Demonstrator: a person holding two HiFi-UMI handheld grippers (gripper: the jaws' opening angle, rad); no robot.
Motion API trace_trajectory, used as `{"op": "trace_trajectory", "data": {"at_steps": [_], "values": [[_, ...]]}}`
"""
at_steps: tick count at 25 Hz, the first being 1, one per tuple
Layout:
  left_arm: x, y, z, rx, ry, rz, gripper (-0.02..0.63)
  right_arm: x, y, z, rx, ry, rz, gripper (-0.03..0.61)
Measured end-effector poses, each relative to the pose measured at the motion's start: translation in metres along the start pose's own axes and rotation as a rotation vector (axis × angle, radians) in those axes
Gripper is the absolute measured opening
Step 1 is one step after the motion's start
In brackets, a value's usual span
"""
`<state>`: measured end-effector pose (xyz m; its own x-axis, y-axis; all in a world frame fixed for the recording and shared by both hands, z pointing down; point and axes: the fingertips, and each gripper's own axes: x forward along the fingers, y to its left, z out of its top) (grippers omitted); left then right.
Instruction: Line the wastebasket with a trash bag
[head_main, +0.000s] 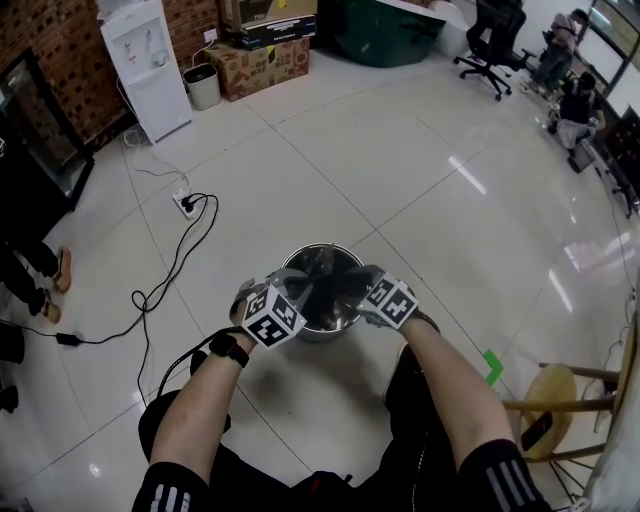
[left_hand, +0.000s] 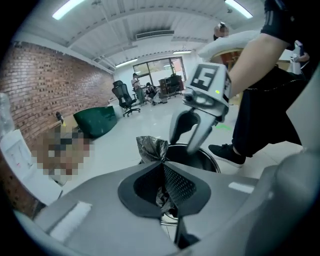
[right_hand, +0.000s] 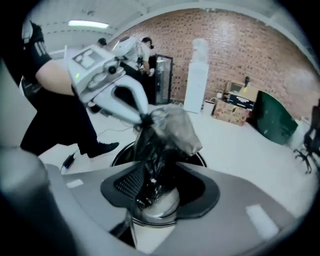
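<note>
A round metal wastebasket stands on the tiled floor right in front of me. Over its mouth hangs a crumpled black trash bag. My left gripper is shut on the bag's top; in the left gripper view a tuft of bag sticks up from the closed left gripper. My right gripper stands opposite it with its jaws apart. In the right gripper view the bag hangs loosely through the gap of the right gripper, above the wastebasket. The left gripper pinches the bag there.
A power strip with black cables lies on the floor to the left. Further off stand a water dispenser, a small bin and cardboard boxes. A wooden stool is at my right. Someone's feet are at the left edge.
</note>
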<state>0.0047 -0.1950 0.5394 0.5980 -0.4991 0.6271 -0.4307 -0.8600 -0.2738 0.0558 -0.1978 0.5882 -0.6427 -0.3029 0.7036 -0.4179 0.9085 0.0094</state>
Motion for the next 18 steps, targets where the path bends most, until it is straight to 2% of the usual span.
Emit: {"op": "trace_trajectory", "data": {"at_steps": [2, 4, 5, 7, 11, 15, 18], "values": [[-0.002, -0.018, 0.009, 0.040, -0.014, -0.031, 0.000, -0.017, -0.015, 0.011, 0.170, -0.108, 0.003, 0.198], [-0.004, -0.037, 0.017, 0.078, -0.032, -0.063, 0.000, -0.033, -0.028, 0.020, 0.383, -0.219, 0.043, 0.198], [-0.005, -0.047, 0.021, 0.099, -0.038, -0.077, 0.000, -0.040, -0.033, 0.021, 0.476, -0.259, 0.061, 0.198], [-0.007, -0.068, 0.025, 0.147, -0.045, -0.101, 0.000, -0.050, -0.040, 0.014, 0.597, -0.287, 0.079, 0.198], [-0.006, -0.103, 0.023, 0.245, -0.031, -0.152, 0.000, -0.058, -0.037, -0.005, 0.746, -0.269, 0.141, 0.211], [0.001, -0.137, 0.014, 0.303, 0.002, -0.224, 0.000, -0.060, -0.028, -0.013, 0.848, -0.268, 0.213, 0.230], [0.008, -0.158, 0.012, 0.331, 0.014, -0.262, 0.002, -0.062, -0.028, -0.018, 0.866, -0.251, 0.216, 0.245]]}}
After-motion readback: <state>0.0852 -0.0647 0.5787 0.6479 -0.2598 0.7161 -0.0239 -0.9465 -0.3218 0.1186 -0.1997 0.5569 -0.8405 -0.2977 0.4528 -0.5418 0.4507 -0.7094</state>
